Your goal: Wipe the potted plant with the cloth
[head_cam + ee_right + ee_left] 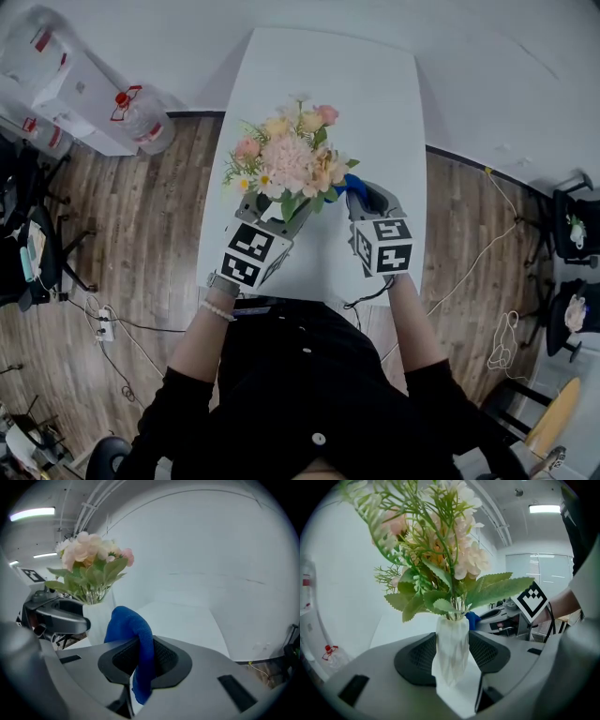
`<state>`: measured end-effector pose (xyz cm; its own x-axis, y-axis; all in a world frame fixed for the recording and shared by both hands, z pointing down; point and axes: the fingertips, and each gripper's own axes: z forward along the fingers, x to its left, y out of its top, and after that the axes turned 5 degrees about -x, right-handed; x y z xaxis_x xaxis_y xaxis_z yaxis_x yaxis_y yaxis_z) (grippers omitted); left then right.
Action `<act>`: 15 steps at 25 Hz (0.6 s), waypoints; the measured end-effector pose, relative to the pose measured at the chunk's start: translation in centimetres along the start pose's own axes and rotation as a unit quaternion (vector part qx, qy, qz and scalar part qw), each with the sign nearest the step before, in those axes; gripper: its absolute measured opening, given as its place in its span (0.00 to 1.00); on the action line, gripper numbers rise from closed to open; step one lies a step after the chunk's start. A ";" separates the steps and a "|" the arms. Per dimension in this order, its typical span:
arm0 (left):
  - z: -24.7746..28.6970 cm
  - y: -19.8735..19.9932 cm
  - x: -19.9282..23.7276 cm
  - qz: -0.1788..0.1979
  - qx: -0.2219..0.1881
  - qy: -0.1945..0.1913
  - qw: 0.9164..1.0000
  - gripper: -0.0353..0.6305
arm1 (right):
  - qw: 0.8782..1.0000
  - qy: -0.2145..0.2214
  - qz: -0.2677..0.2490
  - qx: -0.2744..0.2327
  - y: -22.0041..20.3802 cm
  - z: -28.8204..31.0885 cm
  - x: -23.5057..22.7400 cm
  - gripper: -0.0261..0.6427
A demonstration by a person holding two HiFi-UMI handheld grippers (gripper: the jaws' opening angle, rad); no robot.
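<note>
Left tongs (452, 654) are gripping white faceted vase (451, 629) of pink artificial flowers (291, 159); right tongs (142, 660) clenching blue cloth (125, 626) beside it; wiping seemingly not yet started.

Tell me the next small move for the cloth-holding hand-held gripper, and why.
Probably ease the right hand-held gripper sideways until the blue cloth meets the nearest green leaves. Its jaws are shut on the cloth, which sits just beside the white vase. The left hand-held gripper is clamped on that vase, so it looks steadied for wiping.
</note>
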<state>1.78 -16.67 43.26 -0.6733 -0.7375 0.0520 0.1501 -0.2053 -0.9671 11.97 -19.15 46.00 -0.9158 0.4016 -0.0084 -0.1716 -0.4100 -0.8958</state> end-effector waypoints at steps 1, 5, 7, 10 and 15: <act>0.0 0.0 0.0 0.000 0.000 0.000 1.000 0.39 | 1.000 -0.002 0.002 -0.005 0.5 0.2 -0.4 0.16; -0.1 0.1 -0.1 -0.002 0.004 -0.001 1.000 0.39 | 1.000 0.008 0.003 -0.016 2.1 1.2 -1.0 0.16; -0.1 0.0 -0.1 -0.003 0.005 -0.001 1.000 0.39 | 0.999 0.033 0.004 -0.017 2.4 1.9 -0.3 0.16; 0.1 0.1 0.1 -0.001 0.003 -0.001 1.000 0.39 | 0.996 0.087 0.001 -0.007 2.0 3.2 1.6 0.16; 0.0 0.0 0.0 -0.004 0.004 0.000 1.000 0.39 | 0.990 0.135 0.015 0.033 -0.7 4.6 3.8 0.16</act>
<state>1.81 -16.70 43.31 -0.6748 -0.7356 0.0598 0.1504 -0.2164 -0.9646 6.92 -21.10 48.65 -0.7917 0.5891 -0.1616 -0.1764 -0.4737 -0.8628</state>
